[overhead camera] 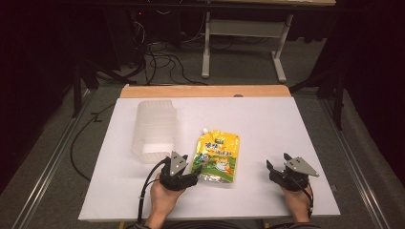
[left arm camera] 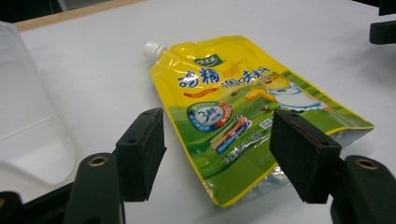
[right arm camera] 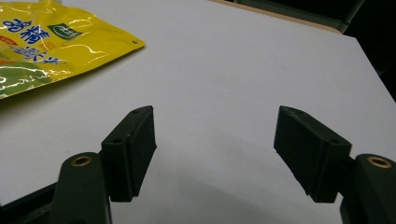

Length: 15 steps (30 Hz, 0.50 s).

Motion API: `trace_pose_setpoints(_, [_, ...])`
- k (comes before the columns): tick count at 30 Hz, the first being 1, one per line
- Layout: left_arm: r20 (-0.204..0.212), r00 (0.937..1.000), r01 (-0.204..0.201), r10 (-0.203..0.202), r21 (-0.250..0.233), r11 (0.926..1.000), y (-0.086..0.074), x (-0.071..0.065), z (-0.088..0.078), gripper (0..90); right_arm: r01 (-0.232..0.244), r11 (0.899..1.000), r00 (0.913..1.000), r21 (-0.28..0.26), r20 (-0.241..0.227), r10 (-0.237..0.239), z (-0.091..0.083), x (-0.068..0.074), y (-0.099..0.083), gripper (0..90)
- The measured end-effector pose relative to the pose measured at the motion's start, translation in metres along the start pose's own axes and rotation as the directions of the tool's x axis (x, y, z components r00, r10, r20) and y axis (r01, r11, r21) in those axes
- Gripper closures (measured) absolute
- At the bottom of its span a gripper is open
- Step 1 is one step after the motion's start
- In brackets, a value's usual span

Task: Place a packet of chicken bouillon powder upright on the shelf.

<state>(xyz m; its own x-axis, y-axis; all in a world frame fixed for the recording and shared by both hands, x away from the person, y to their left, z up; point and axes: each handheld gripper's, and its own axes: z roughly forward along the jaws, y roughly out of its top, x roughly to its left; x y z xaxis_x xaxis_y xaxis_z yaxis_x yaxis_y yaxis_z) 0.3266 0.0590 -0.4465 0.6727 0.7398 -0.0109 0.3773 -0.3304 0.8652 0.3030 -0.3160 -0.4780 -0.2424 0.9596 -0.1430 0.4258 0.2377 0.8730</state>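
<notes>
High view looked forward and down over the table [overhead camera: 267,119]. Both gripper views sat low and close, sharing the yellow pouch [left arm camera: 243,107].

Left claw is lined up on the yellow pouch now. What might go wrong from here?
1. The left claw is open around the bottom corner of the yellow pouch; a grip on that glossy, limp edge may slip or fold it.
2. The clear plastic container sits close on the left and may get knocked.
3. The right claw is open, well away from the pouch, so it offers no support.
</notes>
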Motion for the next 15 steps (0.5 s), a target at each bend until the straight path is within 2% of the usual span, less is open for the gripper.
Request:
trace_pose_setpoints(6, [0.004, 0.9999, -0.01, 0.009, 0.008, 0.9999, 0.008, -0.003, 0.006, 35.2, 0.005, 1.0, 1.0, -0.002, -0.005, -0.005, 0.0, 0.0, 0.0, 30.1])
trace_pose_setpoints(12, [-0.002, 0.9999, -0.012, 0.012, 0.043, 0.999, 0.018, -0.005, 0.017, 32.6, -0.002, 1.0, 1.0, -0.007, -0.003, 0.002, -0.001, -0.001, 0.0, 30.0])
trace_pose_setpoints(14, [-0.007, 1.0, -0.007, 0.007, 0.047, 0.9989, 0.02, -0.005, 0.021, 32.2, 0.0, 1.0, 1.0, -0.005, -0.002, 0.0, -0.001, 0.0, 0.0, 30.0])
trace_pose_setpoints(15, [-0.008, 0.9999, 0.01, -0.01, 0.053, 0.9986, 0.023, -0.005, 0.026, 31.9, -0.003, 1.0, 1.0, -0.003, -0.005, 0.003, 0.0, 0.0, 0.0, 30.0])
